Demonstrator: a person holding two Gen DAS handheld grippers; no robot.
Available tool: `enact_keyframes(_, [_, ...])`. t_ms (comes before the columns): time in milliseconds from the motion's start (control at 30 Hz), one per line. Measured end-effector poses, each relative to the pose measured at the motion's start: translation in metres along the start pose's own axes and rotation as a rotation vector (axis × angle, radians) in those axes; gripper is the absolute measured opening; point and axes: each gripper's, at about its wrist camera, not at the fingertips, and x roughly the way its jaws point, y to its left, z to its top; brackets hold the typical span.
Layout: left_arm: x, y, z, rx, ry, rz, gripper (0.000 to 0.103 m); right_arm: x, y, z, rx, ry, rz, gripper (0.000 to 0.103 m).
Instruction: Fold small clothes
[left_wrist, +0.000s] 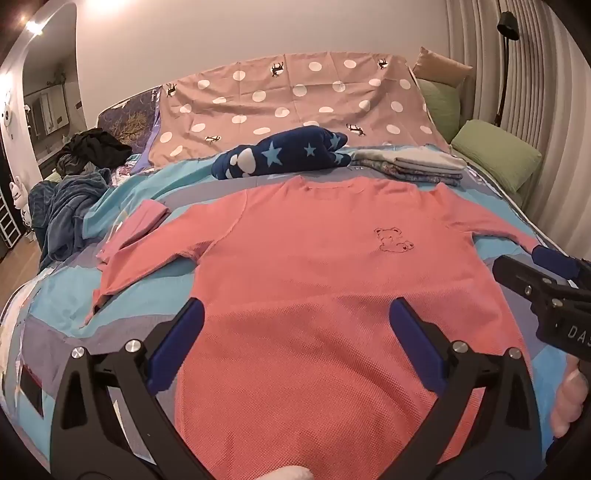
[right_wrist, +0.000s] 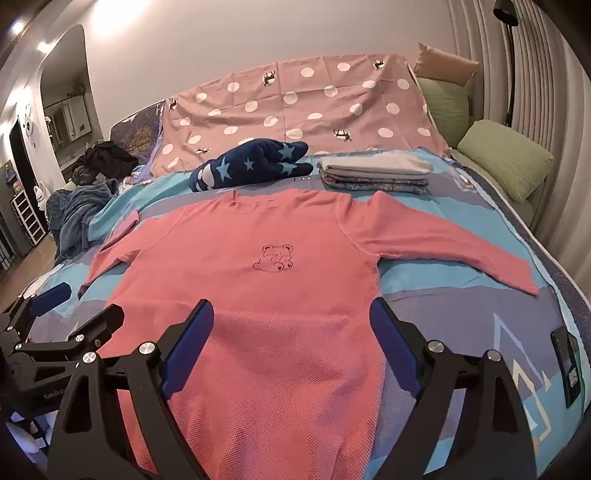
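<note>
Both claws stand wide open and hold nothing: the left gripper (left_wrist: 295, 317) hangs over the lower body of the pink long-sleeved top (left_wrist: 303, 266), and the right gripper (right_wrist: 291, 317) hovers over the same hem region, a little nearer the garment's right edge. That top lies spread face up on the patterned bed cover (right_wrist: 461, 295), neckline away from the grippers, a small bear outline (right_wrist: 275, 257) on the chest, its right sleeve (right_wrist: 443, 254) stretched out flat.

Judging from this, the likeliest trouble is the left sleeve (left_wrist: 147, 251): it lies rumpled and partly doubled, so a side fold made without straightening it could trap a lump. A pinch that goes too deep could also catch the bed cover along with the knit.

Beyond the neckline sit a navy star-print bundle (left_wrist: 284, 153) and a stack of folded cloths (left_wrist: 410, 164), close enough to be nudged by a collar fold.

The bottom hem itself is hidden beneath the grippers, and each gripper is cut off at the other view's edge.
</note>
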Motion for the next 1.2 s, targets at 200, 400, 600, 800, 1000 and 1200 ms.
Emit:
enact_keyframes(200, [0.005, 0.012, -0.002, -0.026, 0.039, -0.009, 0.101, 0.004, 0.002, 0.001, 0.004, 0.01, 0.006, 0.087])
enact_keyframes(400, [0.013, 0.009, -0.002, -0.037, 0.066, 0.006, 0.101, 0.0, 0.01, 0.0, -0.024, 0.026, 0.003, 0.087])
enact_keyframes(600, [0.017, 0.014, -0.007, -0.051, 0.078, 0.006, 0.101, 0.01, 0.009, -0.005, -0.04, 0.03, 0.003, 0.087])
enact_keyframes(800, [0.017, 0.017, -0.009, -0.058, 0.079, 0.004, 0.101, 0.009, 0.012, -0.006, -0.051, 0.021, -0.009, 0.087])
enact_keyframes(1000, [0.018, 0.02, -0.011, -0.061, 0.085, 0.004, 0.101, 0.008, 0.014, -0.006, -0.055, 0.022, -0.015, 0.087])
enact_keyframes(1200, [0.019, 0.022, -0.013, -0.059, 0.093, 0.007, 0.101, 0.009, 0.014, -0.006, -0.055, 0.022, -0.015, 0.087])
